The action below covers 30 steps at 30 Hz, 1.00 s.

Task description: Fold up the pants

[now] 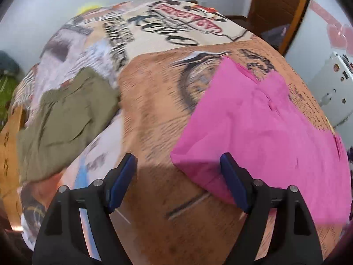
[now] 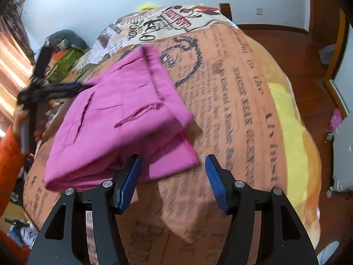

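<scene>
Pink pants (image 1: 260,121) lie folded into a thick rectangle on the printed bedspread (image 1: 154,110). In the right wrist view the pink pants (image 2: 123,119) show stacked layers and a pocket slit. My left gripper (image 1: 177,176) is open and empty, just left of the fold's near corner. My right gripper (image 2: 173,176) is open and empty, at the pants' near right corner, its left finger in front of the cloth. The left gripper (image 2: 53,90) also shows at the pants' far left side, held by a hand in an orange sleeve.
Olive-green pants (image 1: 64,121) lie folded on the bed's left side. A cardboard box (image 1: 8,143) stands beside the bed at left. A white appliance (image 1: 331,88) stands at right. The bedspread (image 2: 253,110) ends at a yellow edge, with wooden floor (image 2: 286,50) beyond.
</scene>
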Each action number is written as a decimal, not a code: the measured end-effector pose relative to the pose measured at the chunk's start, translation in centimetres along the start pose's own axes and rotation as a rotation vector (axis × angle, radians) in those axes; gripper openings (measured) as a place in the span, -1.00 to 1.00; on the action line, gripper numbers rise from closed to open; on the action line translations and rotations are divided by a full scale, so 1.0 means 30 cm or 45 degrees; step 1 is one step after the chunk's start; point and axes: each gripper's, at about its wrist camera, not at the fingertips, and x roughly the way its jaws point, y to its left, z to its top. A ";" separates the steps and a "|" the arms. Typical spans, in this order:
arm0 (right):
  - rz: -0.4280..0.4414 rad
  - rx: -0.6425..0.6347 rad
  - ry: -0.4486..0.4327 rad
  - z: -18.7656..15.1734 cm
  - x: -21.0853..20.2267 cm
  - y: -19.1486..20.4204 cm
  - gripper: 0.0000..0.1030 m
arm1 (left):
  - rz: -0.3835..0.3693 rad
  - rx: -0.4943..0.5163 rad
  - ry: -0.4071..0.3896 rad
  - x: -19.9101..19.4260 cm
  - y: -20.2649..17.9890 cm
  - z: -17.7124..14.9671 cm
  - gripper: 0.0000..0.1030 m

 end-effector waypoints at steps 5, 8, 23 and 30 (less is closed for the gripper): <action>-0.008 -0.028 -0.040 0.040 -0.016 0.010 0.09 | 0.063 -0.034 -0.029 -0.090 0.024 -0.116 0.55; 0.002 -0.039 -0.072 0.060 -0.030 0.023 0.09 | 0.041 -0.122 -0.030 -0.135 0.047 -0.182 0.51; 0.099 -0.205 -0.129 0.186 0.021 0.173 0.09 | 0.061 -0.251 -0.173 -0.353 0.130 -0.221 0.32; 0.126 -0.277 -0.153 0.332 0.124 0.221 0.09 | -0.023 -0.184 -0.192 -0.284 0.117 -0.043 0.13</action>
